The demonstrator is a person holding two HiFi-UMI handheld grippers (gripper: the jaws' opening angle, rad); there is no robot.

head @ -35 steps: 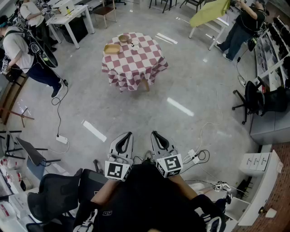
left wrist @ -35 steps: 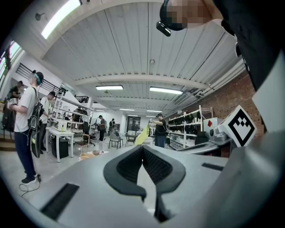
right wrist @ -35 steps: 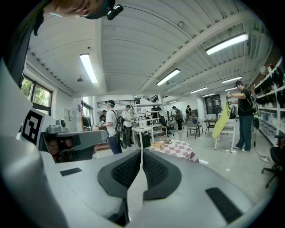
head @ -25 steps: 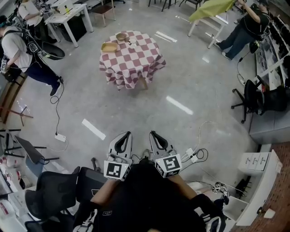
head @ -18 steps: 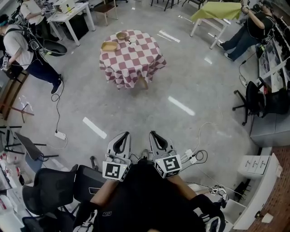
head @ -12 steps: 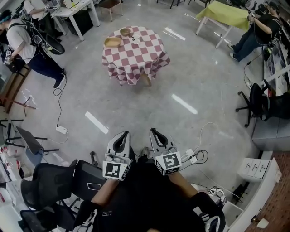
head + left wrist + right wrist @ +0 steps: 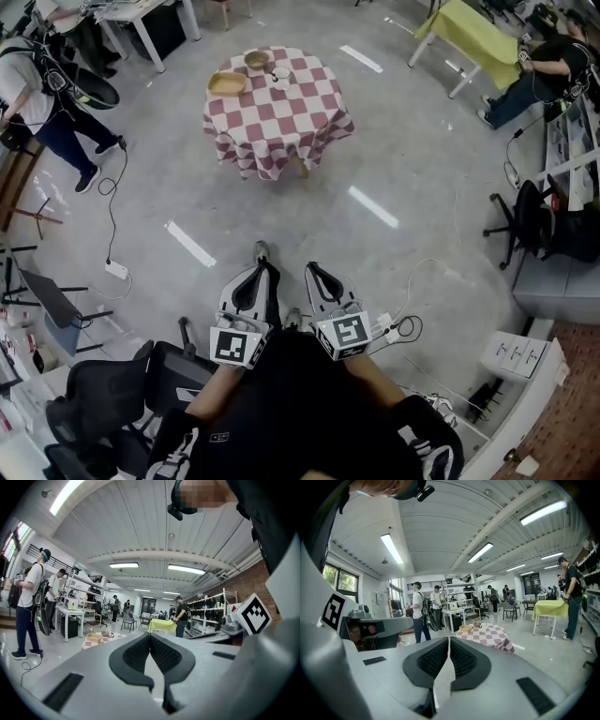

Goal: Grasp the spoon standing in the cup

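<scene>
Far ahead a round table with a red-and-white checked cloth carries a shallow basket, a brown bowl and a small white cup. The spoon is too small to make out. My left gripper and right gripper are held side by side close to my body, far short of the table. Both are shut with nothing between the jaws. In the right gripper view the table lies ahead, slightly right of the shut jaws. In the left gripper view the table sits low at the left.
A person stands left of the table, another at the far right beside a yellow-green table. Office chairs, a power strip with cables and a white cabinet ring the grey floor.
My viewpoint has advanced toward the table and a shoe now shows ahead of the grippers. Both grippers stay shut and side by side. The person on the left has shifted.
</scene>
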